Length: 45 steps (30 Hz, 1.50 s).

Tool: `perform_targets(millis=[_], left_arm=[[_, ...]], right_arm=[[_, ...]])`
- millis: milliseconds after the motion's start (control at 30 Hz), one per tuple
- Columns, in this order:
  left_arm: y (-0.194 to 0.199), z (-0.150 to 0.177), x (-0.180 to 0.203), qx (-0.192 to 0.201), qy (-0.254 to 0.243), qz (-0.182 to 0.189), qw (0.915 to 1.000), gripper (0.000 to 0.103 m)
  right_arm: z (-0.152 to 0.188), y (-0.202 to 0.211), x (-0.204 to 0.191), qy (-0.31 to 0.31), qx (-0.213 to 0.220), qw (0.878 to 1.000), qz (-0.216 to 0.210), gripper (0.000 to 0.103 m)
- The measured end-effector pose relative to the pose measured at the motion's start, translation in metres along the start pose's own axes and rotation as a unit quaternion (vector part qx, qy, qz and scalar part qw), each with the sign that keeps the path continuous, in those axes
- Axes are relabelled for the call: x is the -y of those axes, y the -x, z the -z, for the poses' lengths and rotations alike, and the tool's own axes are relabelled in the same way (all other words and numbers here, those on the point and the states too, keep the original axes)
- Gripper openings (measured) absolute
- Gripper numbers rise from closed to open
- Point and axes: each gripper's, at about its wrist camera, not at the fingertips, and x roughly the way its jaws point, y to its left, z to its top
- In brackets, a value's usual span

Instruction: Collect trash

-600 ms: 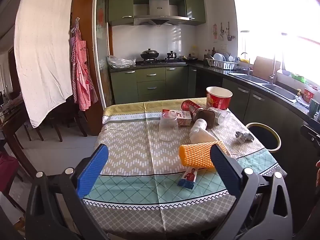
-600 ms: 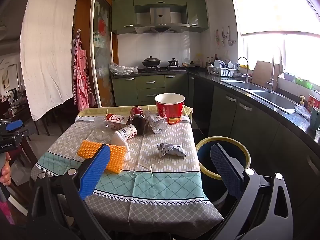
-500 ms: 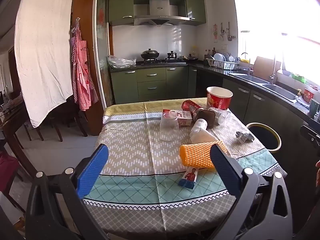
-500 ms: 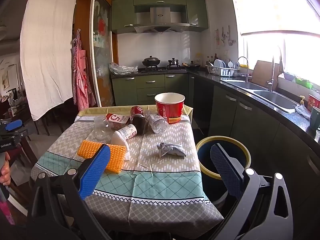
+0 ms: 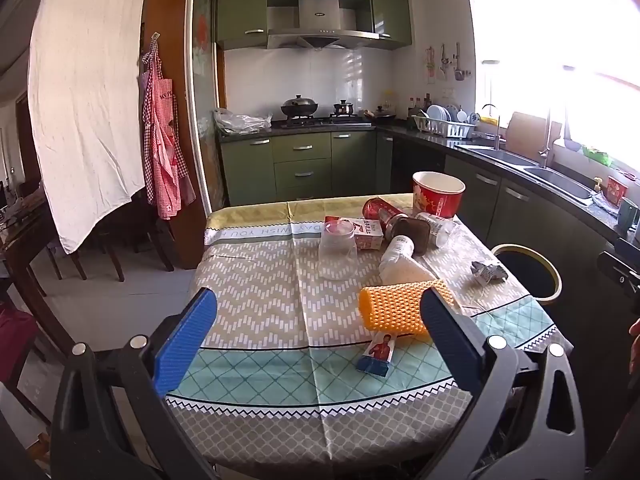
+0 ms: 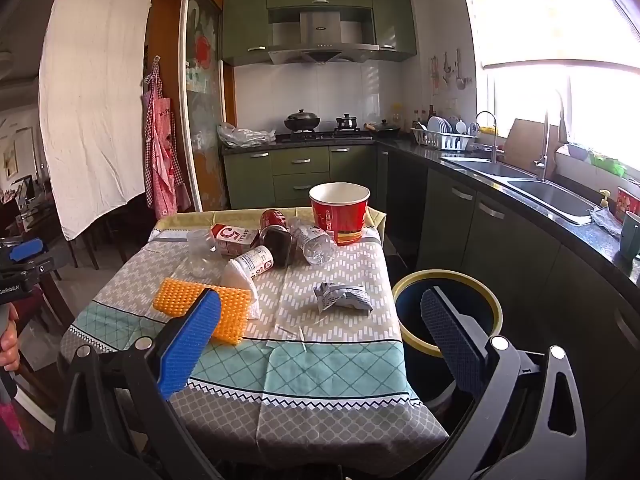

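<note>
Trash lies on a table with a patterned cloth point(image 5: 256, 304) point(image 6: 320, 364): an orange foam net point(image 5: 394, 308) point(image 6: 200, 304), a small blue-and-white wrapper point(image 5: 378, 354), a crumpled grey packet point(image 6: 342, 298) point(image 5: 488, 272), a clear cup point(image 5: 337, 252), a milk carton point(image 6: 234, 238), a red can point(image 5: 380, 210), lying bottles point(image 6: 314, 242) and a red paper bucket point(image 6: 340, 212) point(image 5: 438, 194). A bin with a yellow rim point(image 6: 448, 312) point(image 5: 526, 272) stands right of the table. My left gripper point(image 5: 316, 332) and right gripper point(image 6: 320, 332) are open and empty, held before the table's near edge.
Green kitchen cabinets point(image 5: 304, 168) and a stove stand behind the table. A counter with a sink point(image 6: 552, 196) runs along the right. Dark chairs point(image 5: 100, 240) and a hanging white sheet are on the left. A hand holding the left gripper shows at the left edge point(image 6: 8, 336).
</note>
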Motion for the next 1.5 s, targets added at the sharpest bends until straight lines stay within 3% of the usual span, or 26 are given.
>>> perform_targets(millis=[1500], left_arm=[[-0.006, 0.011, 0.0, -0.011, -0.003, 0.001, 0.9999, 0.097]], right_arm=[[0.001, -0.006, 0.001, -0.007, -0.012, 1.0, -0.005, 0.099]])
